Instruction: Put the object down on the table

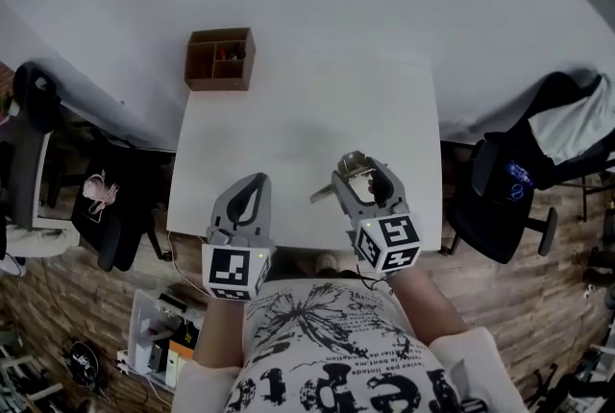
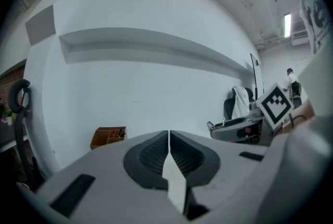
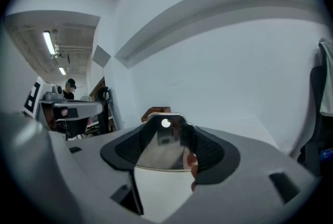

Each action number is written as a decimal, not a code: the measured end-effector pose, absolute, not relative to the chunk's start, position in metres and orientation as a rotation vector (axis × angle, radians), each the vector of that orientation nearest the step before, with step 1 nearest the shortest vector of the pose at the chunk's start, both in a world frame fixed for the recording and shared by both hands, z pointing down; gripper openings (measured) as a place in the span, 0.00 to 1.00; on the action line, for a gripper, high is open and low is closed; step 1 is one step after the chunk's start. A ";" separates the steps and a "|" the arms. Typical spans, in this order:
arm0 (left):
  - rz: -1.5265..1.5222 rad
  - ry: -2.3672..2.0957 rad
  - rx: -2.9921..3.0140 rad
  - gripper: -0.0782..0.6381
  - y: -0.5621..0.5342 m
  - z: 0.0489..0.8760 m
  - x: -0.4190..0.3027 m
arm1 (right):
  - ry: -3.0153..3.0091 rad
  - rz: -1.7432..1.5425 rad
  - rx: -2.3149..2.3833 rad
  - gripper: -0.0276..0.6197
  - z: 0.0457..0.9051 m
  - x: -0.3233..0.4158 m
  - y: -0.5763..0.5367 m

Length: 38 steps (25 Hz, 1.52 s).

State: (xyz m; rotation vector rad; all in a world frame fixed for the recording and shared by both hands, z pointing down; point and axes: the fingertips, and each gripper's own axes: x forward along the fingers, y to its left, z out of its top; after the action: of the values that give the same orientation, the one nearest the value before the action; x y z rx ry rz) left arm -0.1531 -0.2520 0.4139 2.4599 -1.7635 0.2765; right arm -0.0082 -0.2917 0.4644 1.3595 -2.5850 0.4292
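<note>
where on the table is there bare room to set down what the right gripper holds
The table is bare from the organizer at its far left corner across to the right edge, and through the middle ahead of the left gripper and right gripper. Crowded: only that corner, and the near edge under both, the right one holding a metal object.

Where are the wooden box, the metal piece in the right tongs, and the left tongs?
wooden box [image 1: 219,83], head view, its near outer wall.
metal piece [image 3: 162,150], right gripper view, its shiny flat face.
left tongs [image 2: 169,135], left gripper view, the seam where the closed tips meet.
</note>
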 end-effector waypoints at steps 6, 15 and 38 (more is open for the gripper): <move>0.317 -1.635 2.514 0.13 -0.297 0.430 -0.174 | -2.456 0.516 1.431 0.47 0.493 -0.023 -0.325; 0.340 -1.551 2.489 0.13 -0.335 0.475 -0.211 | -2.247 0.632 1.385 0.47 0.581 -0.046 -0.357; 0.410 -1.422 2.463 0.13 -0.364 0.534 -0.242 | -1.856 0.692 1.324 0.48 0.695 -0.058 -0.380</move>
State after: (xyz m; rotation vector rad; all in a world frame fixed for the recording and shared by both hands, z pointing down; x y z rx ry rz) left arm -0.2417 -0.3644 0.5338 2.4630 -1.4224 0.4100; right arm -0.0581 -0.3801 0.6953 1.3236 -1.8556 0.6916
